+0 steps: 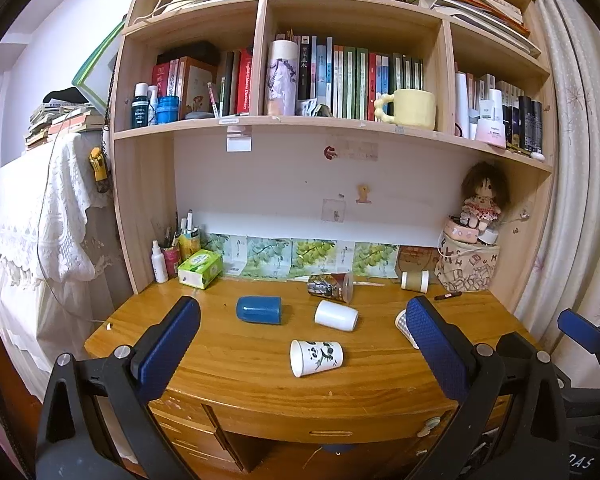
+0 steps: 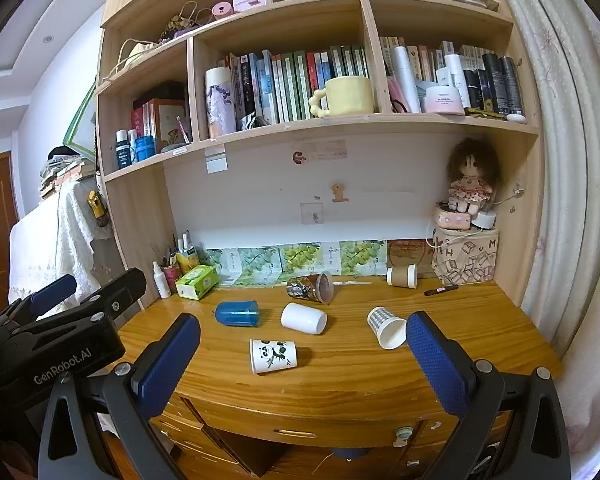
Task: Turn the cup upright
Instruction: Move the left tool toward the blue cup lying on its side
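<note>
Six cups lie tipped on the desk (image 2: 340, 376); the panda cup (image 2: 273, 356) lies nearest its front edge, between and beyond both grippers' wide-apart, empty jaws. Left gripper (image 1: 300, 344) and right gripper (image 2: 302, 354) hang short of that edge.

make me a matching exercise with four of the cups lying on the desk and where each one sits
Things:
1. blue cup
2. panda cup
3. checked paper cup
4. brown paper cup

Places:
A. far back of the desk, near the patterned bag
B. nearest the desk's front edge
C. furthest left of the four, closest to the green tissue box
D. right of the plain white cup, mouth toward the camera

Pairs: 1-C, 2-B, 3-D, 4-A
</note>
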`<state>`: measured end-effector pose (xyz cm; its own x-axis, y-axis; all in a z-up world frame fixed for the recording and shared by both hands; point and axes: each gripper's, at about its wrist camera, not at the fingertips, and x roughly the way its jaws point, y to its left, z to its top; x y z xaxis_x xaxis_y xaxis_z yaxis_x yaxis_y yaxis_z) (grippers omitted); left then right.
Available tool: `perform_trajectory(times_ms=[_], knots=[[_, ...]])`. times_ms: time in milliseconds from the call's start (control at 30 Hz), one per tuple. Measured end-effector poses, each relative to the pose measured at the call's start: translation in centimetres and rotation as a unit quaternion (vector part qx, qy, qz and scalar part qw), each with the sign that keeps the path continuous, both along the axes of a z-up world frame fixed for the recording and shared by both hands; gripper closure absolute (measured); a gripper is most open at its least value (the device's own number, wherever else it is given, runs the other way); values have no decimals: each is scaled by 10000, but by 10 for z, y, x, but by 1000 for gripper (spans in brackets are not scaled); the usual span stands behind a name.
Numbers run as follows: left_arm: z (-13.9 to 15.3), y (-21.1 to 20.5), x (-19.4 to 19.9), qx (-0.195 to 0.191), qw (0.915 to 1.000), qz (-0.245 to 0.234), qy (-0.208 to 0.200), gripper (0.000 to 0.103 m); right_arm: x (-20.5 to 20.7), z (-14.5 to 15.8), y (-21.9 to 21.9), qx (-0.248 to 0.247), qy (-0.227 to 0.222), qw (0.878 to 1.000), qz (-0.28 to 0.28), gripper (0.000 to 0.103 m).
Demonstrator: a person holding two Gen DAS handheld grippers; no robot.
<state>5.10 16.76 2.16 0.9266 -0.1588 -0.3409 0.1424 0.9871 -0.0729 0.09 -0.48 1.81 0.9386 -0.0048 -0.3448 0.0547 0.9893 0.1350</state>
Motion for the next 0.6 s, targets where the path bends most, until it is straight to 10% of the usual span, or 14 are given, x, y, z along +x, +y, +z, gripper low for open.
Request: perform_trajectory(times_ms=[600], knots=[[-8,0,10,6,9994,97,346,0,4,-10,-4,-128,172,9996,-197,0]])
